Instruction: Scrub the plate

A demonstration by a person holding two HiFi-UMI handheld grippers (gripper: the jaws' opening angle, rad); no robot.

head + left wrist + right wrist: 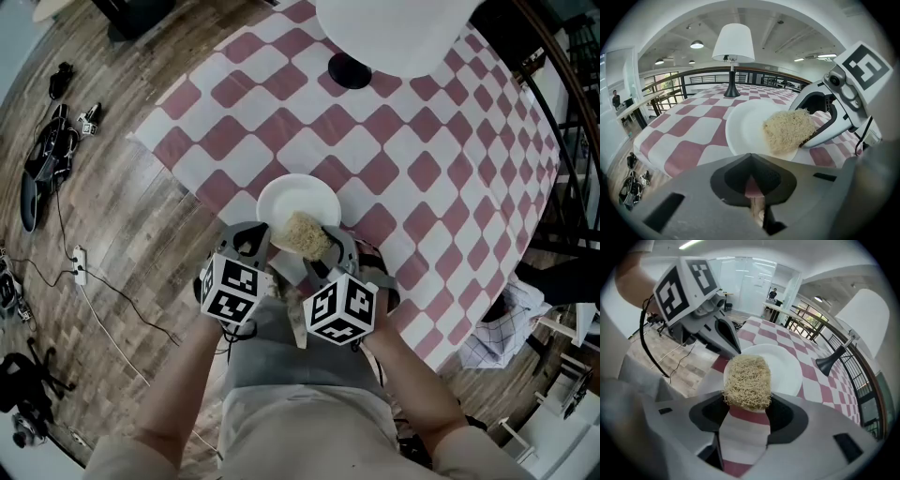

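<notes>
A white plate (295, 202) rests on the red-and-white checked tablecloth, near the table's front edge. A straw-coloured scrubbing pad (306, 234) lies on the plate's near right part. My right gripper (325, 247) is shut on the pad (747, 379) and presses it on the plate (785, 369). My left gripper (249, 246) sits at the plate's near left rim, its jaws closed to a narrow slit, apparently pinching that rim (740, 140). In the left gripper view the pad (787, 130) and the right gripper (825, 117) cover the plate's right side.
A lamp with a black base (350, 70) and white shade (394, 33) stands farther back on the table (441, 178). The table's edge (202, 192) runs close to the plate. Cables and gear (47, 159) lie on the wooden floor at left. A checked cloth (502, 328) hangs at right.
</notes>
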